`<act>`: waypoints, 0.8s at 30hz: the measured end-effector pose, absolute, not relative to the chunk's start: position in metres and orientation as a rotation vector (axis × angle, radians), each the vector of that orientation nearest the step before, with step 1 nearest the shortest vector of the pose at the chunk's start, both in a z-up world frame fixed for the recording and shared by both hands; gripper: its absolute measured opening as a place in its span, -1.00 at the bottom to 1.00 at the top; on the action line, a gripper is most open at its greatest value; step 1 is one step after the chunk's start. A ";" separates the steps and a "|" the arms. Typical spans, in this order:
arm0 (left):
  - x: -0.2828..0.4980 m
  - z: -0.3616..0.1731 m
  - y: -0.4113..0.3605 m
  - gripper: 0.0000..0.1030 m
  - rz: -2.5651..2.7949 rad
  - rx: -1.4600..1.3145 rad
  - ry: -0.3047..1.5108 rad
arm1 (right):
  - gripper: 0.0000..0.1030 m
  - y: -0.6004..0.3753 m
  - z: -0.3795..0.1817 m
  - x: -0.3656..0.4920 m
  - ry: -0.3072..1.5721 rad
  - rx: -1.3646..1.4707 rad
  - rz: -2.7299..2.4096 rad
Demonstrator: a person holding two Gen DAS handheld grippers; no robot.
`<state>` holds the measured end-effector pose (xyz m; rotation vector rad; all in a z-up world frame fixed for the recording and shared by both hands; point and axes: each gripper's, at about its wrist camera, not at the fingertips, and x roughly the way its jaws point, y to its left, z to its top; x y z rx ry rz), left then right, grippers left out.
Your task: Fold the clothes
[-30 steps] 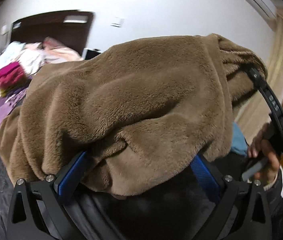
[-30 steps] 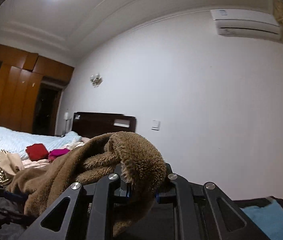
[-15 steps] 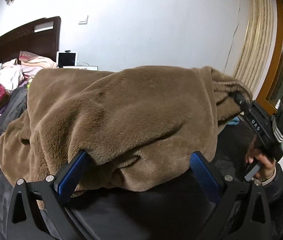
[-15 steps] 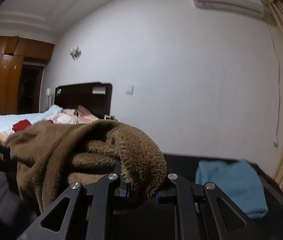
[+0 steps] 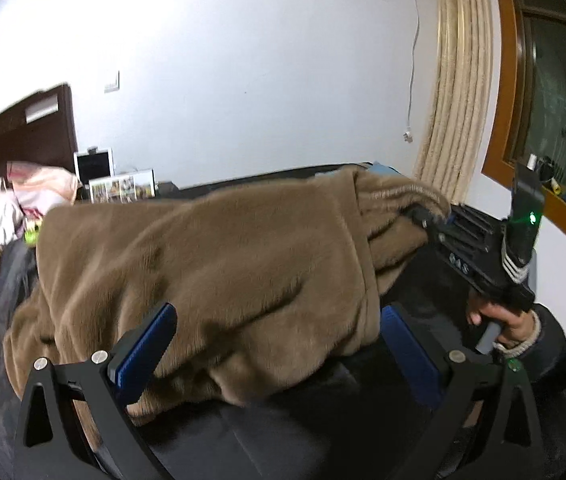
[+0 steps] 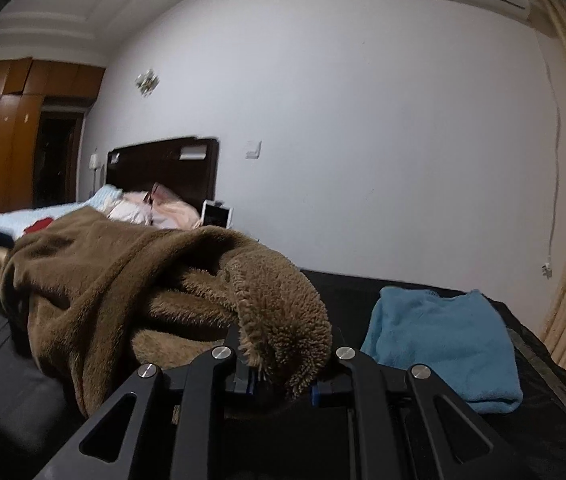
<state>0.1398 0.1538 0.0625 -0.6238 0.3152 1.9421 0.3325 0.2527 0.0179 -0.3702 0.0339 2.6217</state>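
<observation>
Two tongs: right tongs (image 6: 281, 384) clamp the brown fleece garment (image 5: 219, 276); left tongs (image 5: 275, 344) gape wide, holding nothing; lettering unreadable.

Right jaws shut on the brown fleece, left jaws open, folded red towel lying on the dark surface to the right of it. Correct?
One thing is off: the folded towel is blue, not red, as the right wrist view shows. The rest holds: the right gripper is shut on the brown fleece, and in the left wrist view the left gripper stands open around it.

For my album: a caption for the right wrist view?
Right gripper pinches a brown fleece garment beside a blue cloth.
</observation>
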 end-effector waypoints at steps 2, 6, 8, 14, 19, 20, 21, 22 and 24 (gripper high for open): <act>0.129 0.059 0.162 0.98 1.948 -0.642 0.305 | -0.54 0.258 0.017 0.334 0.104 -0.383 2.669; 0.098 0.040 0.176 0.98 1.952 -0.751 0.259 | 0.52 0.268 0.014 0.337 0.249 -0.410 2.758; 0.087 0.027 0.178 0.98 1.947 -0.821 0.238 | 0.53 0.274 0.013 0.339 0.324 -0.423 2.800; 0.106 0.005 0.172 0.98 1.947 -0.823 0.329 | 0.53 0.289 0.009 0.343 0.563 -0.462 2.916; 0.125 -0.008 0.169 0.98 1.942 -0.813 0.400 | 0.53 0.290 0.000 0.318 0.816 -0.529 3.040; 0.126 -0.010 0.168 0.98 1.940 -0.815 0.400 | 0.53 0.288 -0.002 0.310 0.877 -0.556 3.066; 0.126 -0.012 0.166 0.98 1.938 -0.819 0.395 | 0.53 0.287 -0.005 0.303 0.939 -0.583 3.086; 0.127 -0.013 0.165 0.98 1.936 -0.823 0.390 | 0.53 0.285 -0.008 0.293 1.004 -0.613 3.087; 0.125 -0.016 0.162 0.98 1.931 -0.834 0.373 | 0.52 0.286 -0.014 0.279 1.103 -0.657 3.071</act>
